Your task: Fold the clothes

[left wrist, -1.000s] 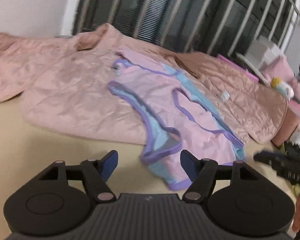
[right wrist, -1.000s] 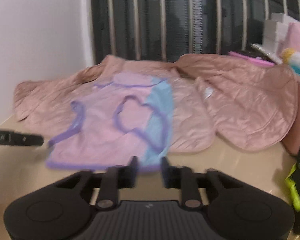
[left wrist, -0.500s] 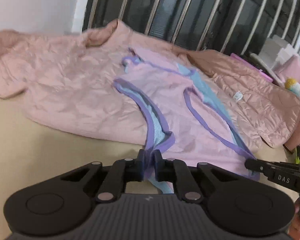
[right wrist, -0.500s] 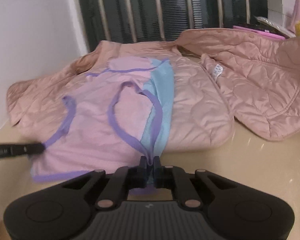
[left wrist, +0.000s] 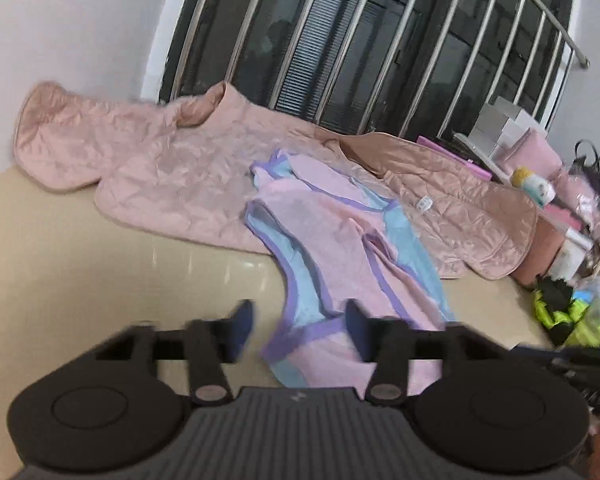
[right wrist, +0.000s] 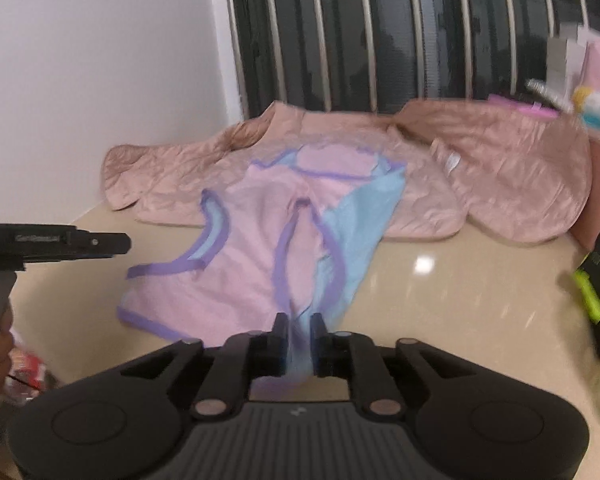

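A pink and light-blue sleeveless top with purple trim (left wrist: pixel 332 248) lies partly on a quilted pink jacket (left wrist: pixel 172 168) and partly on the beige table. My left gripper (left wrist: pixel 300 320) is open, its fingers either side of the top's near purple hem, not gripping. In the right wrist view my right gripper (right wrist: pixel 299 340) is shut on the near blue-and-purple edge of the top (right wrist: pixel 260 256). The left gripper (right wrist: pixel 100 242) shows at the left of that view, beside the top's armhole.
The quilted pink jacket (right wrist: pixel 500 168) spreads along the back by a barred window (left wrist: pixel 380 40). Pink boxes and a toy (left wrist: pixel 536 184) sit at the back right. Neon yellow and black items (left wrist: pixel 564 316) lie at the right table edge.
My left gripper, shut on the hem half a second ago, has opened and let it go. The top has been pulled nearer along the table. My right gripper stays shut on its edge.
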The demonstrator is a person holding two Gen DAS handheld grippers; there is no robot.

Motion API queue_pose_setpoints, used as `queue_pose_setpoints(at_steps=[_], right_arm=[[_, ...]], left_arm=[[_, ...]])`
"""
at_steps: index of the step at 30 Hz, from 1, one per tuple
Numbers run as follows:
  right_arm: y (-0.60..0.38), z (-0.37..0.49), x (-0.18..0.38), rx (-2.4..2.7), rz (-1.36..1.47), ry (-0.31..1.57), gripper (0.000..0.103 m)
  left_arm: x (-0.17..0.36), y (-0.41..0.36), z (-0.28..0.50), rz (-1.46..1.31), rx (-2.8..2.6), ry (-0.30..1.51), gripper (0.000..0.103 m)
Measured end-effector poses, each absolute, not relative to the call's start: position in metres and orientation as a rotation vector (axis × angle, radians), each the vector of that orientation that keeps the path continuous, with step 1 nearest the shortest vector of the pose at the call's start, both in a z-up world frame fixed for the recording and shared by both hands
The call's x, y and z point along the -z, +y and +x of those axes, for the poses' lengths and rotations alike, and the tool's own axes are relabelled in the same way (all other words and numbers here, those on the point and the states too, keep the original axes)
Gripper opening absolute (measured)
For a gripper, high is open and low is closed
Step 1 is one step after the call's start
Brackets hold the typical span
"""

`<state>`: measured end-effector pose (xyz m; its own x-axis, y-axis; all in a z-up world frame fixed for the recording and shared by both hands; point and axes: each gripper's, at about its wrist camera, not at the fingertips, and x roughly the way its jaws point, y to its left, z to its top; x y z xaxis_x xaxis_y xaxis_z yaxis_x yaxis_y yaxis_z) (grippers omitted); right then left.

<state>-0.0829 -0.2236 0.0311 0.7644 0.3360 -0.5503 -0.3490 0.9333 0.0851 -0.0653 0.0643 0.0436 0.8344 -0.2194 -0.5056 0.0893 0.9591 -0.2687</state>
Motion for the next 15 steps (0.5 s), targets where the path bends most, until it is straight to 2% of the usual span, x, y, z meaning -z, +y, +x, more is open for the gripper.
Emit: queue_pose_setpoints(at_steps=[3,5,9,15], right_arm=[[-0.219,-0.081,-0.032,-0.349,-0.041,0.545,0.032],[-0.214,-0.075,-0.028,-0.374,-0.035,0.545,0.037],[-0.191,-0.061,-0.019,-0.379,-0.095,0.558,0.037],[-0.170,-0.055,-0.011,-0.366,-0.186,0.573,0.036]], left_arm=[[-0.036,0.060,-0.042,-0.203,0.145,0.587,0.078],[-0.029,0.058,-0.022,-0.206,0.133,0.603,0.082],[-0.022,0.057,0.011,-0.222,0.156,0.637,0.082],[-0.016,0.055,0.022,-0.219,0.192,0.677,0.082]])
